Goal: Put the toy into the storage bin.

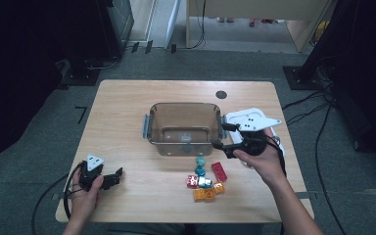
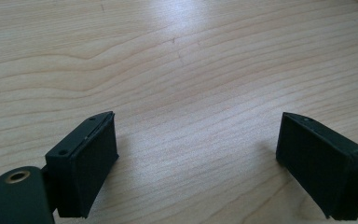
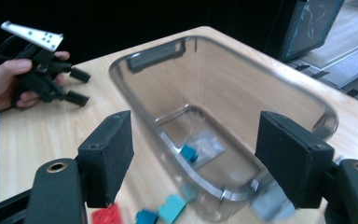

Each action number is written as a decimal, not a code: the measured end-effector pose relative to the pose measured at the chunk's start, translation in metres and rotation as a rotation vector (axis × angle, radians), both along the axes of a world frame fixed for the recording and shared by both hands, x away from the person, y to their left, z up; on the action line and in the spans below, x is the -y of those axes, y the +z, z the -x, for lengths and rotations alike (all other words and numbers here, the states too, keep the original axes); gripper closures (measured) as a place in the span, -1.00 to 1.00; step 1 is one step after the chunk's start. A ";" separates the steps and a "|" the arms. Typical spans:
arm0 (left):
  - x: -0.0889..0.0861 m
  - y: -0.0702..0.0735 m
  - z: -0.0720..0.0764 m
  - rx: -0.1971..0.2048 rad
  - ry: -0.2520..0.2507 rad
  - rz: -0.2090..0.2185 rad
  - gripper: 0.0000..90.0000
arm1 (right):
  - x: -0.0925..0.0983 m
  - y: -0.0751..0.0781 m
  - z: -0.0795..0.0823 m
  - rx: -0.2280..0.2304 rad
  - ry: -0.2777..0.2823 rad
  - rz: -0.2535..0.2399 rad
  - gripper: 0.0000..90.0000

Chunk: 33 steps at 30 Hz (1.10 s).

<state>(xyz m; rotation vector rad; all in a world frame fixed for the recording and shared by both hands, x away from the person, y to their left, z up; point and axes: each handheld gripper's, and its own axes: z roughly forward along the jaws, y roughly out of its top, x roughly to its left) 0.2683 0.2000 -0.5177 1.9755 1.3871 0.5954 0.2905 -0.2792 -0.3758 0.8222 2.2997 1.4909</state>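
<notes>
Bright overhead light, dim dark surroundings, soft shadows, glare on wood, slight blur.

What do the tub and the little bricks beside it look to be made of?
Tub: likely clear, smoke-tinted hard plastic, glossy; the table grain shows through its walls.
Bricks: probably moulded plastic, in solid red, orange and teal; some show studs on top.

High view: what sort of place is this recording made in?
Probably a lab or office workroom set up for recording: a lone wooden table on grey carpet, cables trailing over the floor, dark equipment along the edges, and a clear bin with toy bricks.
</notes>
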 end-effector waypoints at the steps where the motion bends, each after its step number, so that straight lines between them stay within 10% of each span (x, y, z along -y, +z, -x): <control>1: 0.000 0.000 0.000 0.000 -0.001 -0.001 -0.73 | 0.002 -0.003 0.005 0.003 -0.002 0.002 -0.37; 12: 0.000 0.000 0.000 0.000 -0.001 -0.001 -0.73 | 0.010 -0.059 0.038 -0.058 -0.058 0.009 -0.14; 21: 0.000 0.000 0.000 0.000 -0.001 -0.001 -0.73 | -0.002 -0.111 0.041 -0.159 -0.204 0.112 -0.05; 33: 0.000 0.000 0.000 0.000 -0.002 -0.001 -0.73 | -0.011 -0.134 0.045 -0.218 -0.283 0.163 -0.12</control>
